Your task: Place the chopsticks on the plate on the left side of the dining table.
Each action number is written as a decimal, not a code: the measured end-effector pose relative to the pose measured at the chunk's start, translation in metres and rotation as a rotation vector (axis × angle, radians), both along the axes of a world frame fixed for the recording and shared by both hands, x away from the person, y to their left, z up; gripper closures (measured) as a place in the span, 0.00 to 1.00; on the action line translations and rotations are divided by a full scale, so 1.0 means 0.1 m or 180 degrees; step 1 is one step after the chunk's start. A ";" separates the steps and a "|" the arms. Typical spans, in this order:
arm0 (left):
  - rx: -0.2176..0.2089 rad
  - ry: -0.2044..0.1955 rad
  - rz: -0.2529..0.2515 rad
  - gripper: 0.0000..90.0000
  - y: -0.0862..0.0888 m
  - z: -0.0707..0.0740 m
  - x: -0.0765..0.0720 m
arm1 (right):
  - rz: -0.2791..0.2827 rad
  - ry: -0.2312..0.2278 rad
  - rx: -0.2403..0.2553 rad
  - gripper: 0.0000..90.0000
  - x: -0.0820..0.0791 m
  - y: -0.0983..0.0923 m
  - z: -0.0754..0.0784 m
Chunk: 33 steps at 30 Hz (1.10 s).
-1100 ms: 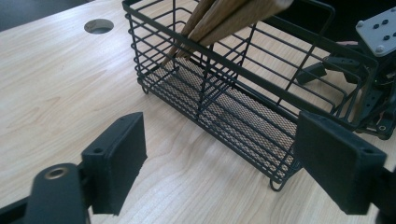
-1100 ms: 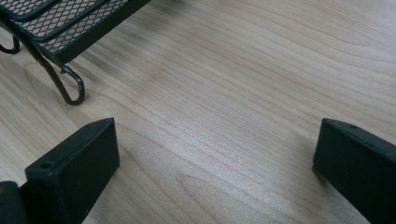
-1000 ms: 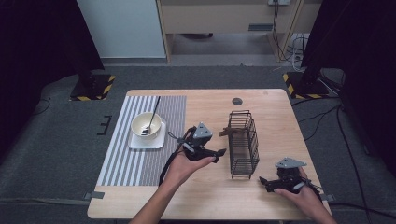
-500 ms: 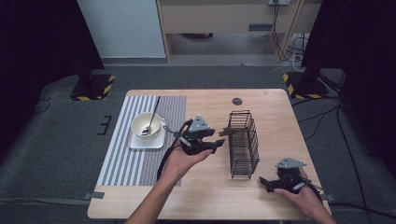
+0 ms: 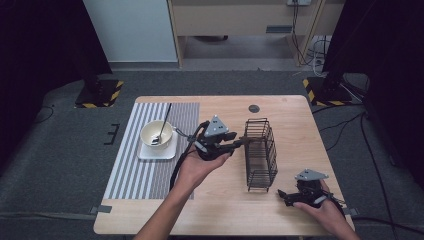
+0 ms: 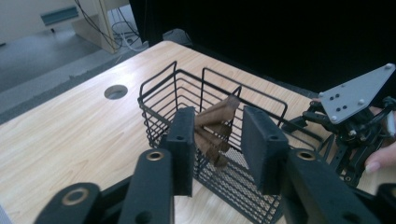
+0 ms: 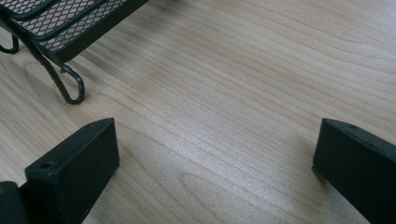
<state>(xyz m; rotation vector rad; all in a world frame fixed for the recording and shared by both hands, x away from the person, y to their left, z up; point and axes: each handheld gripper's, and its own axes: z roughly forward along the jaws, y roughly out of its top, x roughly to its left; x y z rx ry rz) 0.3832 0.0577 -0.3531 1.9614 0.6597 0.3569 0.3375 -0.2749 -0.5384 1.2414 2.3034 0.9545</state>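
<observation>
High view: the wire basket [image 5: 261, 154] stands right of centre on the surface [image 5: 295, 120], with bare wood toward the far and right edges. The left hand-held gripper [image 5: 235, 145] hovers at the basket's near-left rim; its jaws have just been closing, narrowed with nothing between them. Brown wooden pieces [image 6: 215, 128] lie inside the basket. The right hand-held gripper [image 5: 284, 196] rests spread wide near the front edge. A bowl [image 5: 157, 134] holding a spoon [image 5: 163, 125] sits on a plate [image 5: 156, 150].
</observation>
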 end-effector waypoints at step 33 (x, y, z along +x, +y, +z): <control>0.0318 -0.0100 0.0190 0.75 -0.13 0.07 0.19 | -0.0001 0.0000 -0.0004 0.00 0.00 0.00 0.00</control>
